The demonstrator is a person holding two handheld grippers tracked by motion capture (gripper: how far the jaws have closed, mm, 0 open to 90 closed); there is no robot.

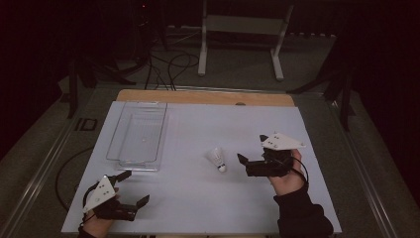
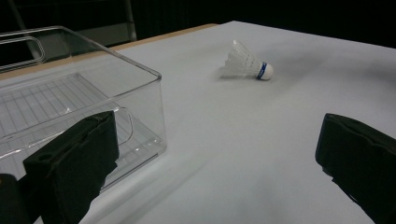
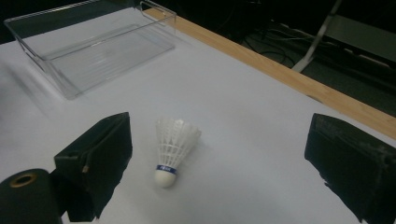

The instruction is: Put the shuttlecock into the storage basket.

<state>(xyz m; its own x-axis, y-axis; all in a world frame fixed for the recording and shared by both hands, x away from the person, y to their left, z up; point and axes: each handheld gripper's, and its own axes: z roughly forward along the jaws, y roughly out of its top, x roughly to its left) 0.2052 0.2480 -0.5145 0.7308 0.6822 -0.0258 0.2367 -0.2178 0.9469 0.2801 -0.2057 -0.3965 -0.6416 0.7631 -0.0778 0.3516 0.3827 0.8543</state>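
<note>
Shuttlecock (image 1: 217, 159) observed lying on white tabletop (image 1: 198, 198), just beside right gripper (image 1: 253, 157), fingers spread wide, nothing held. Clear bin (image 1: 138, 134) noted well left, empty. Left gripper (image 1: 133, 188) fingers wide apart, empty, near bin corner.

High view overhead; both gripper views low, sharing shuttlecock (image 2: 246, 65).

**White table, two things on it**

The table (image 1: 198, 198) has a white top with a bare wooden strip (image 1: 205, 97) along its far edge. A clear plastic bin (image 1: 139, 134) stands on the left half, empty and upright. A white shuttlecock (image 1: 217, 159) lies on its side right of the bin, well apart from it, cork end toward the near edge.
</note>
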